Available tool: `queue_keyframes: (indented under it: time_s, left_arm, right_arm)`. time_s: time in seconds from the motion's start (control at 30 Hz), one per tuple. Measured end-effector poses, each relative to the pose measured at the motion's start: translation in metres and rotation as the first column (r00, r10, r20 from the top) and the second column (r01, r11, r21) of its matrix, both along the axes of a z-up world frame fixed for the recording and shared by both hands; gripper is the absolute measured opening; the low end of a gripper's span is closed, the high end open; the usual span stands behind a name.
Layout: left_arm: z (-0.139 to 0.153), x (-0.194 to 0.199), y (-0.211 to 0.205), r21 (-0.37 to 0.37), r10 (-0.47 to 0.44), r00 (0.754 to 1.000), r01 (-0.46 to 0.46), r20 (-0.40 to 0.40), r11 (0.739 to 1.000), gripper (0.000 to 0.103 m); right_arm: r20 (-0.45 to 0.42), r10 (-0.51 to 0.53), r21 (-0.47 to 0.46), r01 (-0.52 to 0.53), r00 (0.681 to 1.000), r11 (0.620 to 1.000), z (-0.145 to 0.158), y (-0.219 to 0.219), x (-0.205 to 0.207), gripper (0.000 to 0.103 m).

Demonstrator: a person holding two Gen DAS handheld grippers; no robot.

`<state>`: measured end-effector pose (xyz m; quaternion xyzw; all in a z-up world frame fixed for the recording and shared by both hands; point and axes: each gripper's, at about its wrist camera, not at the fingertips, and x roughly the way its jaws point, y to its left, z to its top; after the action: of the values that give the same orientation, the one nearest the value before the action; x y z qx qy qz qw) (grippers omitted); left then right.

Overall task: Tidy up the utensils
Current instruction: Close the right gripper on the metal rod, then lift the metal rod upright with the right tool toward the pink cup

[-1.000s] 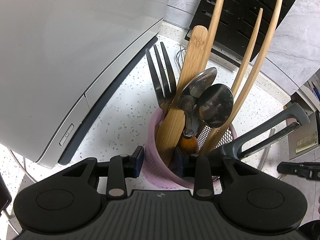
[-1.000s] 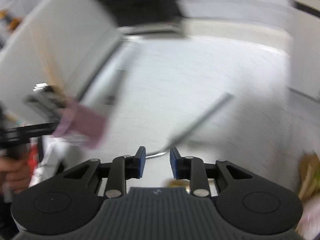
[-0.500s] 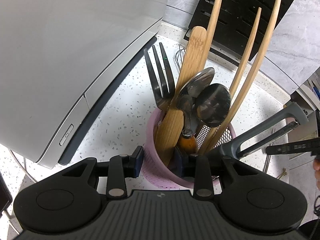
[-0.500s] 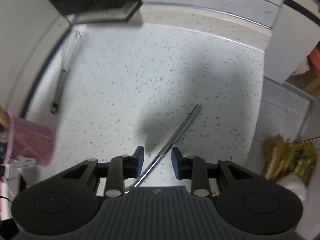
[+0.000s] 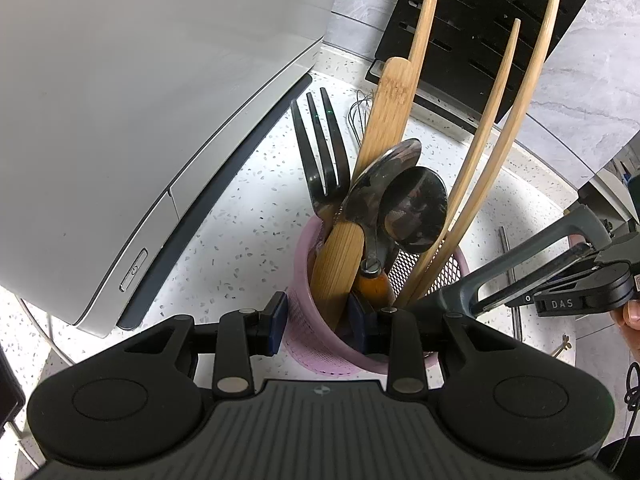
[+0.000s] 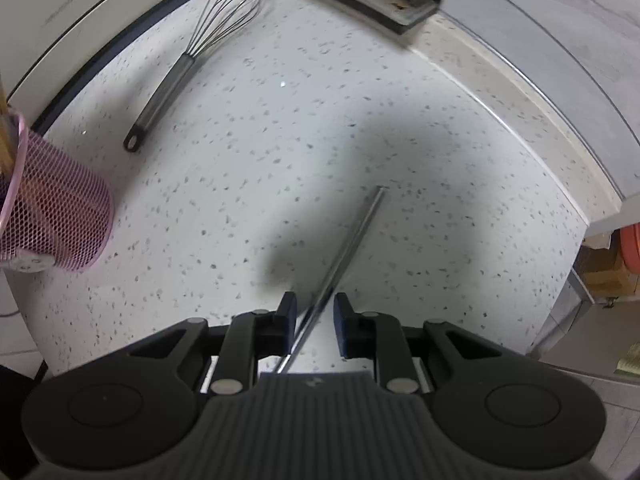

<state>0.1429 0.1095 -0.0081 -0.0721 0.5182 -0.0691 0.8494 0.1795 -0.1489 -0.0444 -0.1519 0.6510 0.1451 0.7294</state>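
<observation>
Speckled white countertop [image 6: 304,128] in a kitchen corner

Big white appliance [image 5: 120,100] with a dark trim strip along the left, power button near its lower edge. Black slotted block [image 5: 488,28] parked at the back against grey marbled wall tiles [image 5: 576,80]. Soft overhead light, one large blurry shadow mid-counter. Cardboard box [image 6: 604,272] and something orange past the counter's right end.

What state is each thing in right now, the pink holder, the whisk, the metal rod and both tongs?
pink holder: upright on the counter, full of utensils, its rim gripped.
whisk: lying flat on the counter, untouched.
metal rod: lying on the counter, one end between the right tongs.
left tongs: shut on the pink holder.
right tongs: closing around the metal rod, not pressing it yet.
</observation>
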Motion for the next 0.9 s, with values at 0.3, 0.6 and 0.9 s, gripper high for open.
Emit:
queue_keyframes:
  time_s: [0.3,0.6,0.9]
  left_arm:
    - [-0.001,0.000,0.002,-0.014,0.005,1.000,-0.005,-0.002,1.000,0.037]
    - [-0.001,0.000,0.002,-0.017,0.005,1.000,-0.005,-0.003,1.000,0.037]
    - [-0.001,0.000,0.004,-0.024,0.008,1.000,-0.008,-0.005,1.000,0.038]
  right_arm:
    - [0.039,-0.002,0.099,-0.002,0.999,0.995,0.002,0.010,-0.002,0.003]
    - [0.208,-0.209,0.438,0.101,0.955,0.893,0.042,-0.033,-0.021,0.003]
    - [0.454,-0.345,0.711,-0.102,0.821,0.695,0.118,-0.031,-0.072,0.003]
